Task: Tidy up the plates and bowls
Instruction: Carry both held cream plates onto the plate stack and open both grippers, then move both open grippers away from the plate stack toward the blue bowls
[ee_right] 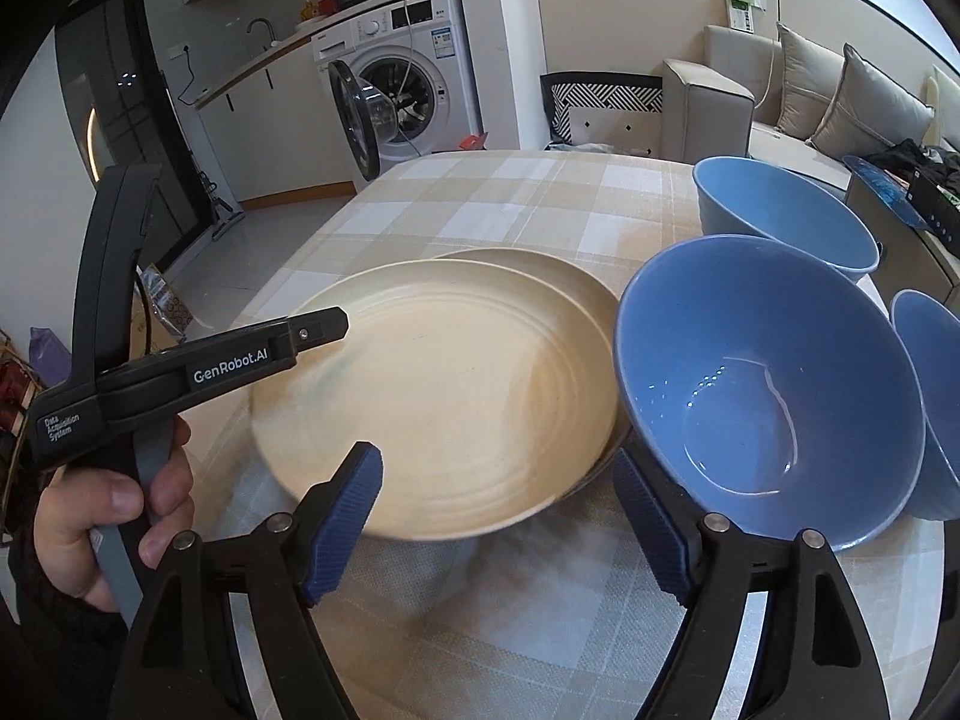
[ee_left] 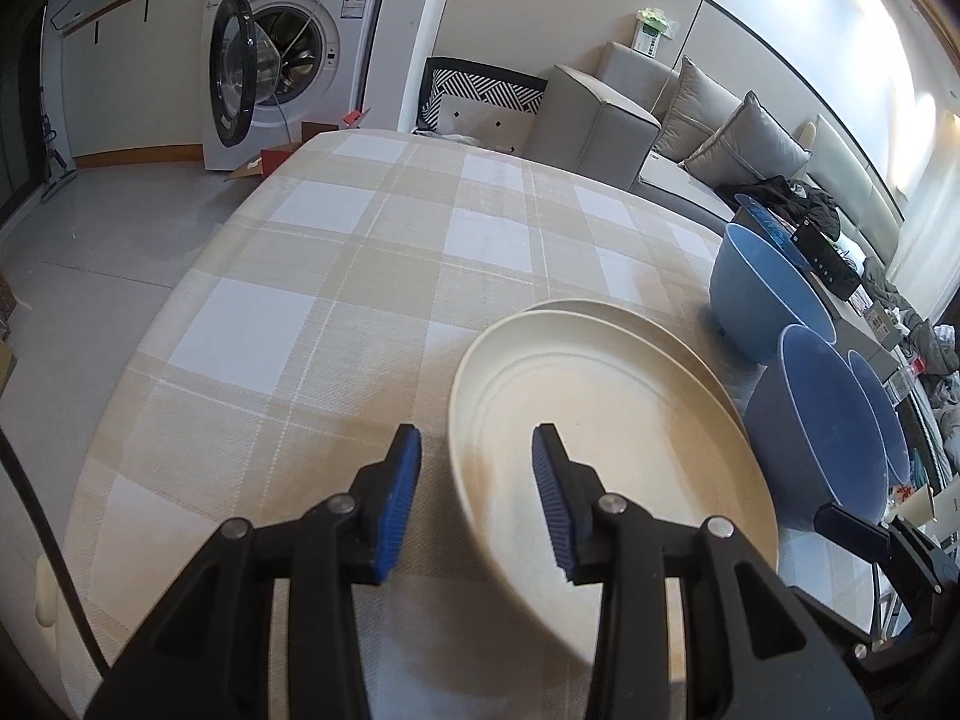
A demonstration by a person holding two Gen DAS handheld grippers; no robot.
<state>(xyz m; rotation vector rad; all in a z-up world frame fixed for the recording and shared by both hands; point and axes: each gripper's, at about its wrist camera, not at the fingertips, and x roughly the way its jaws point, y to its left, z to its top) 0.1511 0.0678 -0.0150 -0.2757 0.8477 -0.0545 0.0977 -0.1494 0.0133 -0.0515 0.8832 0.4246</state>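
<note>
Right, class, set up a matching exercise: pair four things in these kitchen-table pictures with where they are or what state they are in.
Things:
1. top cream plate
2. nearest blue bowl
3. washing machine
4. left gripper

States:
A. door open
B. jaws open astride the plate's rim
C. right of the plates
D. lying on another plate

Pairs: 1-D, 2-C, 3-A, 4-B

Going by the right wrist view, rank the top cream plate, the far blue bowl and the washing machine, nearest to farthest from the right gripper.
From the right gripper:
1. Top cream plate, just ahead, slightly left.
2. Far blue bowl, further back on the right.
3. Washing machine, beyond the table, left.
</note>
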